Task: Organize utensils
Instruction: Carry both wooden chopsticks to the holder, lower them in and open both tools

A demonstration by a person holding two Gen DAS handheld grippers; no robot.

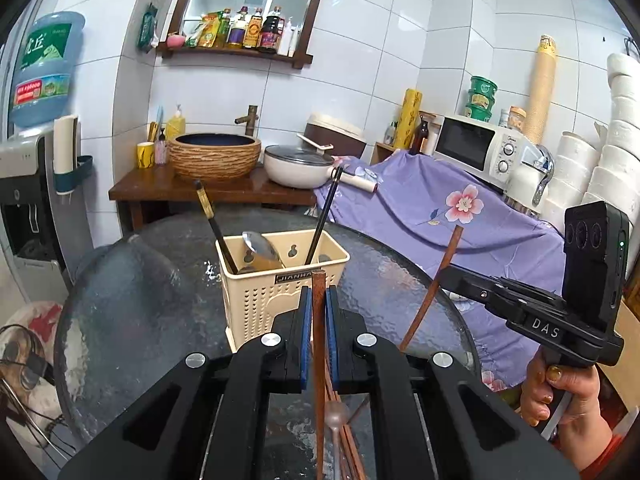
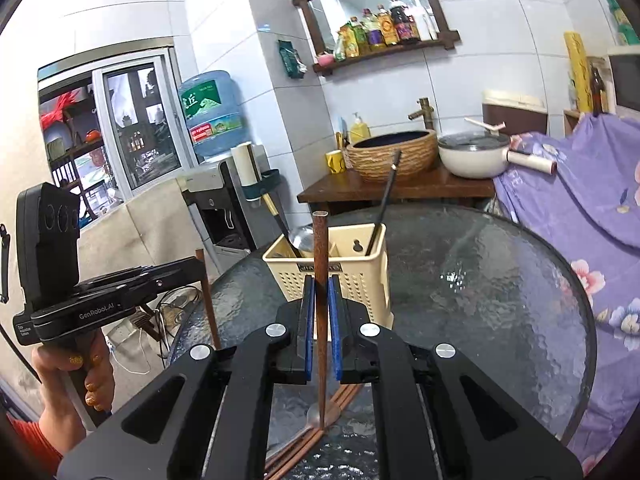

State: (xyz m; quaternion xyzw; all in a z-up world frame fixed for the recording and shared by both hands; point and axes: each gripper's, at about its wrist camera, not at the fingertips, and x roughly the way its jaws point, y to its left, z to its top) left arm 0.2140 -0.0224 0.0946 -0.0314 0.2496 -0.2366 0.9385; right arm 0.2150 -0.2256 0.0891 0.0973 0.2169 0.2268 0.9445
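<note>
My left gripper is shut on an upright brown wooden chopstick, just in front of the cream utensil basket. The basket holds a metal spoon and two dark chopsticks. To the right, my right gripper pinches another brown chopstick, which is tilted. In the right wrist view, the right gripper is shut on its chopstick before the basket. The left gripper is at the left with its chopstick. Several brown chopsticks lie on the glass below.
The basket stands on a round glass table. Behind it a wooden stand carries a woven basin and a white pot. A purple flowered cloth is to the right and a water dispenser to the left.
</note>
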